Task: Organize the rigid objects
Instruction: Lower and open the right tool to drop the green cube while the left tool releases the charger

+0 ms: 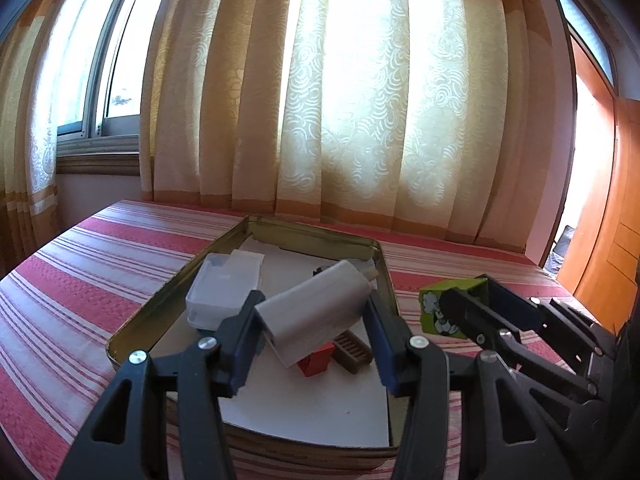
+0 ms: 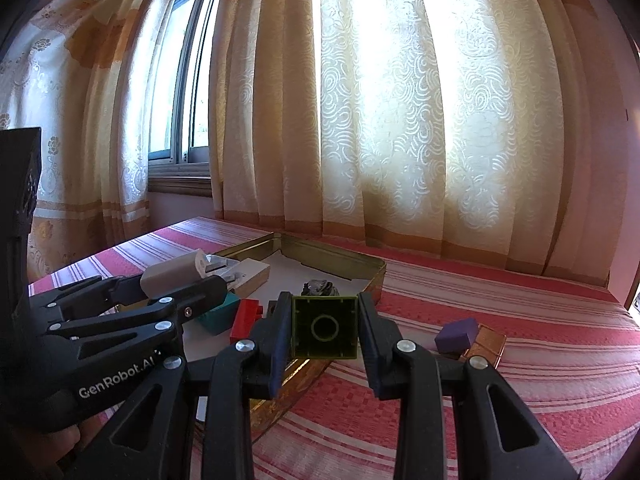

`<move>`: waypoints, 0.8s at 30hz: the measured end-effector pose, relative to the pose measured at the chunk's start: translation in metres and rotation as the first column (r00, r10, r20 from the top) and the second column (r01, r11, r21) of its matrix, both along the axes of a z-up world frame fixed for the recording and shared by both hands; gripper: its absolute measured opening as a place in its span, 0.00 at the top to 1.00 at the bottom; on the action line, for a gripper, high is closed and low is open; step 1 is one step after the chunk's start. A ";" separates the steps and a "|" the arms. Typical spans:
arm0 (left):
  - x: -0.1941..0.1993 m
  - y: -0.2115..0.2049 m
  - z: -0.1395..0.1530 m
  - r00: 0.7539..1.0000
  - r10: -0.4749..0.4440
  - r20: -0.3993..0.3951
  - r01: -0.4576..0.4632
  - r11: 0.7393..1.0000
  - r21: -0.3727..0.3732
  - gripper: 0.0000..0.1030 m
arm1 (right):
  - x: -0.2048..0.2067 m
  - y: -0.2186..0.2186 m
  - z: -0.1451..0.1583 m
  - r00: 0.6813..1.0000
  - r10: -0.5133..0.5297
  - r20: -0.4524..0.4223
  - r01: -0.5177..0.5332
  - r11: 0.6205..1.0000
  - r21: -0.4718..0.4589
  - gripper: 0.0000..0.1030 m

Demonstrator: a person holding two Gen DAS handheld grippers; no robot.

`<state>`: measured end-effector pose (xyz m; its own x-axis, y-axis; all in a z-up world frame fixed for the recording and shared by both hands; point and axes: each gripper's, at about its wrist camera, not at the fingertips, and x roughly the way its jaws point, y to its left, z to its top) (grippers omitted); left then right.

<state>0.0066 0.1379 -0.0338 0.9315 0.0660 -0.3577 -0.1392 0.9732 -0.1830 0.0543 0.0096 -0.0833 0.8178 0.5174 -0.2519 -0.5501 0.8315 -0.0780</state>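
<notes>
My left gripper (image 1: 312,316) is shut on a grey-white charger block (image 1: 316,320) and holds it above the gold metal tray (image 1: 320,236). In the tray lie a clear plastic box (image 1: 224,292), a red brick (image 1: 316,362) and a brown ribbed piece (image 1: 354,350). My right gripper (image 2: 324,328) is shut on a green hollow building block (image 2: 325,328), held over the tray's right rim (image 2: 360,266). From the left wrist view the green block (image 1: 440,312) sits to the right of the tray. The right wrist view also shows the charger block (image 2: 176,274), a teal block (image 2: 218,316) and the red brick (image 2: 246,316).
A purple block (image 2: 456,334) and an orange-brown block (image 2: 486,344) lie on the red striped cloth (image 2: 520,312) right of the tray. A small dark object (image 2: 320,288) sits in the tray. Curtains (image 1: 340,100) and a window close the far side; an orange door (image 1: 612,220) is at right.
</notes>
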 end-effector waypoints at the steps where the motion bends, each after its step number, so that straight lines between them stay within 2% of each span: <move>1: 0.000 0.000 0.000 1.000 0.000 -0.001 0.000 1.000 0.002 0.51 | 0.000 0.001 0.000 1.000 0.002 -0.001 -0.002 1.000 -0.001 0.67; 12: 0.007 0.022 -0.001 0.998 0.061 -0.018 -0.060 0.997 0.037 0.51 | 0.010 0.023 0.000 1.000 0.025 0.009 -0.024 0.999 -0.041 0.67; 21: 0.035 0.044 -0.007 0.990 0.083 -0.113 -0.076 0.995 0.065 0.51 | 0.041 0.054 0.001 0.998 0.052 -0.037 -0.055 0.996 -0.075 0.67; 24: 0.039 0.047 -0.007 0.988 0.096 -0.119 -0.086 0.993 0.084 0.51 | 0.049 0.065 0.002 0.998 0.052 -0.040 -0.055 0.994 -0.095 0.67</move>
<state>0.0456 0.1848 -0.0405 0.8699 0.1812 -0.4587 -0.2447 0.9661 -0.0823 0.1035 0.0746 -0.0812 0.7787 0.5322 -0.3322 -0.5975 0.7906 -0.1342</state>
